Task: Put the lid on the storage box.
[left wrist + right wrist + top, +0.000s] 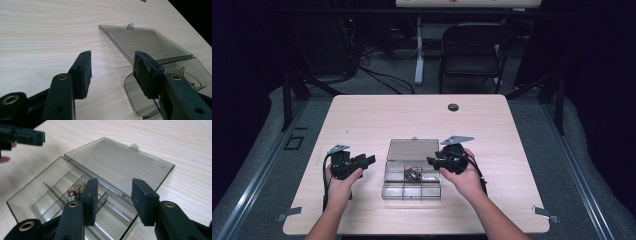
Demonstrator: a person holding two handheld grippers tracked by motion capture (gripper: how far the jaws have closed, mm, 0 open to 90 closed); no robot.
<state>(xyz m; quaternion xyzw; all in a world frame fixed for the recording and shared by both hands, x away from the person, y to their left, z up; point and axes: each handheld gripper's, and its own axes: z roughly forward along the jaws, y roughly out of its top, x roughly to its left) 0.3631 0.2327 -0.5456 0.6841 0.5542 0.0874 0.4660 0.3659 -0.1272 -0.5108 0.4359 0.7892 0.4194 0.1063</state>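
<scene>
Your clear compartment box (412,181) sits at the middle of the worktop (362,115), between your two hands; its lid (413,149) is already swung fully back and lies flat on the wood behind the tray, so the opening part looks done. Inside, a small tangle of wired components (414,173) rests in one of the upper compartments, near the hinge; the compartments along the near side look empty, though the clear plastic makes that hard to be sure of.

Your left hand-held gripper (368,160) hovers just beside the box's left edge, jaws spread wide and holding nothing; in the left gripper view the lid (147,43) lies ahead of the right jaw, and bare worktop shows between the pads. Your right hand-held gripper (432,161) is at the box's right edge, pointing inward over the tray; its jaws are also wide apart and empty, and in the right gripper view the components (75,191) sit just past the left jaw.

So what remains, as I judge it, is the real handling: nothing has been gripped yet; the right side is the better placed to reach the components.
</scene>
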